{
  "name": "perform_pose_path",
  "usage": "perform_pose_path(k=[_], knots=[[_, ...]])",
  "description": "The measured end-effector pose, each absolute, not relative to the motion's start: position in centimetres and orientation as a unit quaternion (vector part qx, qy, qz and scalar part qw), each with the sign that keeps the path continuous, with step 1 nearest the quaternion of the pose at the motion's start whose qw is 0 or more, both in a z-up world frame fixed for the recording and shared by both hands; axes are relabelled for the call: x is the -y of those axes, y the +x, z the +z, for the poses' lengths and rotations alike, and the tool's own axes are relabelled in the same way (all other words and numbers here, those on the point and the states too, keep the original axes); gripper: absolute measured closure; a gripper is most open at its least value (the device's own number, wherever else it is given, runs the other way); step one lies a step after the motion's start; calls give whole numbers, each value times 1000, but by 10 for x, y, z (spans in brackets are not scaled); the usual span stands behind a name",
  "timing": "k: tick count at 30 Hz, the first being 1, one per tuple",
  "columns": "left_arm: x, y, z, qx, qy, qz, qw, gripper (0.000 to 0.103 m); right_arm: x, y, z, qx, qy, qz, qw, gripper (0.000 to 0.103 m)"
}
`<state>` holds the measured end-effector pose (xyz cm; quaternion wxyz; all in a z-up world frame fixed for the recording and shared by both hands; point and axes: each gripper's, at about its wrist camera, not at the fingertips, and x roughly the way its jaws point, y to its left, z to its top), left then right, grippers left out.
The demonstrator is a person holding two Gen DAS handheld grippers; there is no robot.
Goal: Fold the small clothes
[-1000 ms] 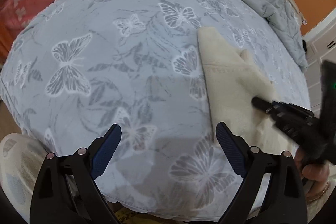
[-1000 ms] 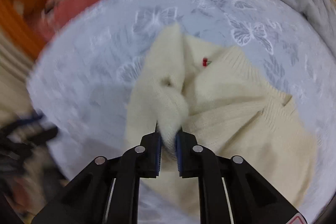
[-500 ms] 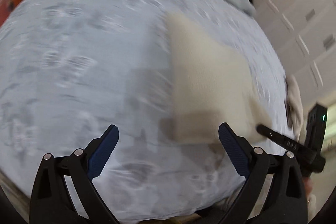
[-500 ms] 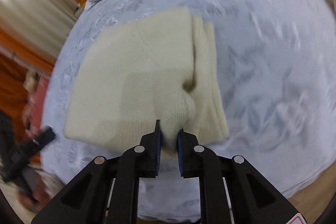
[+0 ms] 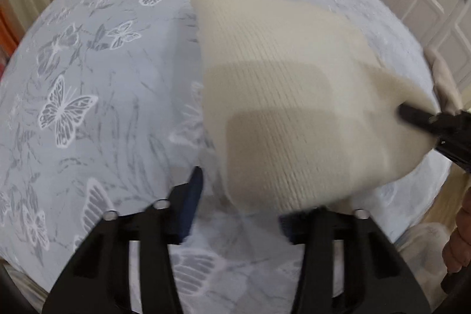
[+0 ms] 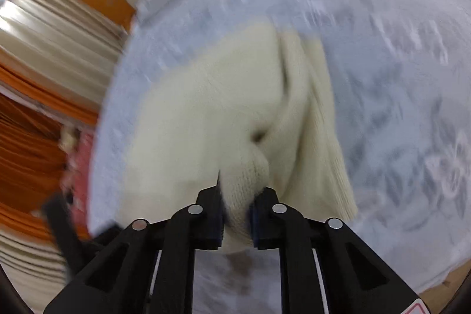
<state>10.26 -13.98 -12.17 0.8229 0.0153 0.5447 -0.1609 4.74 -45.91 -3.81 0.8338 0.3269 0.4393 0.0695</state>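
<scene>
Your right gripper (image 6: 237, 221) has its jaws clamped on a bunched corner of the cream ribbed-knit sweater (image 5: 294, 96), which lies partly folded on the pale blue butterfly-print bedspread (image 5: 103, 72), filling the centre and right of the left wrist view. Your left gripper (image 5: 241, 202) has its jaws wide apart, low in the frame at the sweater's near edge; whether the right-hand finger touches the knit is lost in blur. You look mid-fold, carrying one side across. Next, lay that held corner flat on the body, let go, and use the free gripper to pin or take the near hem.
</scene>
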Motion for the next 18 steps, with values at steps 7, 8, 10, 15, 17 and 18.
perform_pose_path(k=[7, 8, 10, 15, 17, 18], knots=[[142, 98, -114, -542, 7, -139, 829, 74, 484, 32, -60, -469, 303, 18, 829, 93], [143, 100, -122, -551, 8, -133, 824, 74, 487, 34, -90, -503, 311, 9, 806, 93], [147, 100, -144, -576, 16, -119, 809, 74, 492, 31, -125, -533, 364, 10, 764, 93], [155, 93, -138, -570, 45, -112, 813, 72, 484, 29, -93, -529, 301, -10, 793, 83], [154, 93, -137, -574, 41, -111, 810, 71, 485, 20, -78, -516, 281, -47, 808, 66], [153, 93, -136, -575, 39, -109, 810, 71, 486, 16, -69, -505, 272, -65, 817, 59]])
